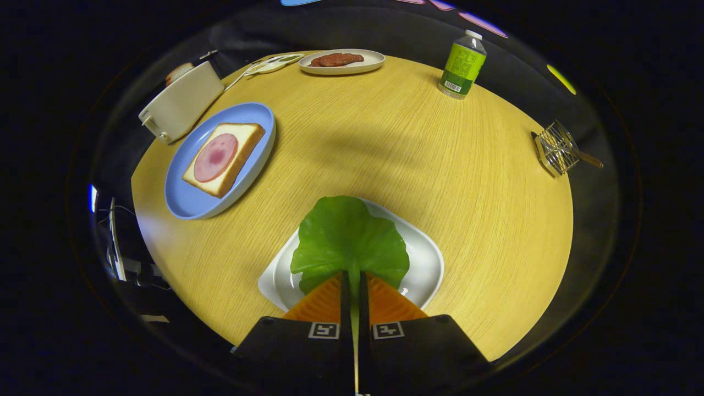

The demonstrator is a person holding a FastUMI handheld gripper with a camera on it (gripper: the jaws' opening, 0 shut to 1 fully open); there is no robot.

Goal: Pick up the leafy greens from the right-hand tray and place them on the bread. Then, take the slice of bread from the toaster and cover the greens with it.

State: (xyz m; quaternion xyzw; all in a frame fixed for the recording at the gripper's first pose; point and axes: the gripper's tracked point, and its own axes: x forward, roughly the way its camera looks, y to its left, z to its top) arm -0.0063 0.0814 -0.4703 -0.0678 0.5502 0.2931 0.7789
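Pinching the stem of the leafy greens [348, 242], with both fingers [324, 300] of the gripper [353, 278] pressing together on it and only a thin gap showing between them. Fanning out just ahead of the fingertips, over the white tray [428, 264], which is sitting on the round wooden table [385, 148]; whether lifting clear of the tray or touching it, cannot tell. Lying well beyond and to the left: the blue plate [190, 203], carrying the bread [242, 148] with a round pink slice of ham [215, 157] resting flat on top. Standing just past the blue plate at the table's edge: the white toaster [184, 102], with a slice of bread [179, 71] poking up from its slot. Sitting at the far rim: an oval plate [368, 63] bearing a reddish-brown piece of meat [335, 59], and just to its left a small light dish [272, 65], contents too small to tell. Standing upright to the far right: a bottle [462, 66] with a green label and white cap. Lying near the right-hand rim: a wire rack [556, 148] with a wooden handle.
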